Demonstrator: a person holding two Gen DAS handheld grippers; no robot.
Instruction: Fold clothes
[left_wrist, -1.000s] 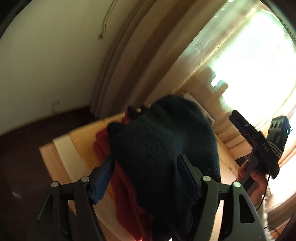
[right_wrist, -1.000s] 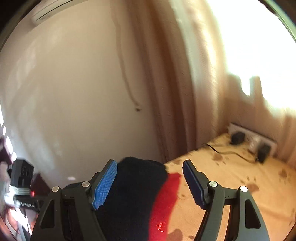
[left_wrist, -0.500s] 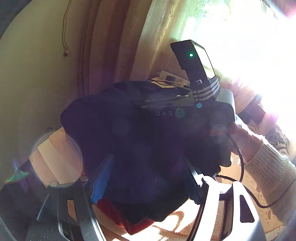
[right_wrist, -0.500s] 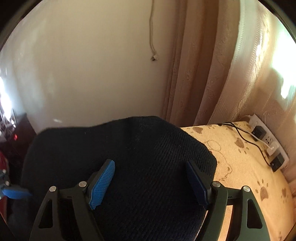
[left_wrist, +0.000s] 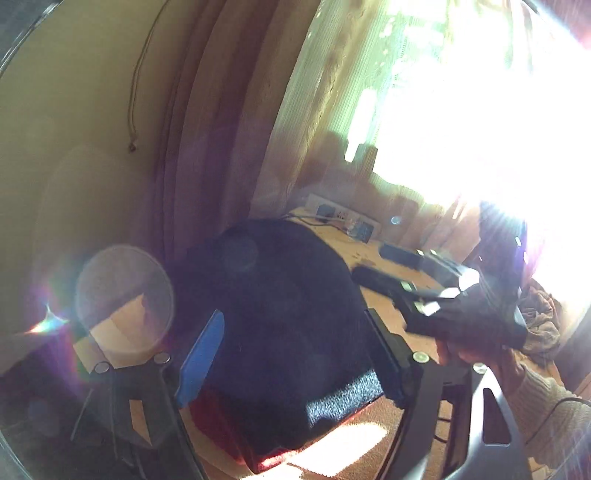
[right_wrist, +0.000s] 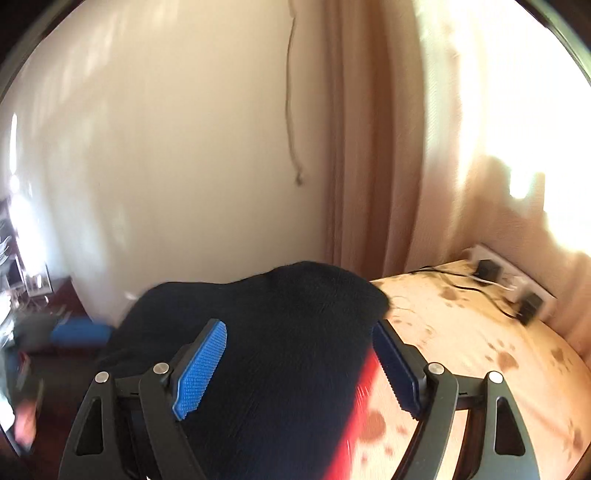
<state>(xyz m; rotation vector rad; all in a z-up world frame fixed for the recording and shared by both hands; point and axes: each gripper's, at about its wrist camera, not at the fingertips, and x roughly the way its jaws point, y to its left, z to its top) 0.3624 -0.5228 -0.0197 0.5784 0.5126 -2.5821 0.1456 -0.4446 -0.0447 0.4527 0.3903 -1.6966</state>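
Note:
A dark knit garment (left_wrist: 280, 306) lies folded on top of a red garment (left_wrist: 221, 417) on the tan bed sheet (left_wrist: 388, 317). My left gripper (left_wrist: 293, 317) is open, its blue pads (left_wrist: 199, 362) spread wide on either side of the dark pile. To the right a hand (left_wrist: 476, 358) holds my right gripper (left_wrist: 369, 264) low over the sheet beside the pile, fingers apart. In the right wrist view the dark garment (right_wrist: 280, 350) fills the gap of the open right gripper (right_wrist: 299, 326), and a red edge (right_wrist: 358, 406) shows by the right finger.
A white power strip (right_wrist: 509, 280) with plugs and cables lies on the paw-print sheet (right_wrist: 480, 350) by the curtain (right_wrist: 369, 147). A crumpled brown cloth (left_wrist: 539, 317) sits at the right. Strong window glare washes out the upper right. Dark furniture (right_wrist: 37, 295) stands left.
The right gripper has moved off the top of the dark garment to its right side. Both views have shifted, and the red edge shows again in the right wrist view.

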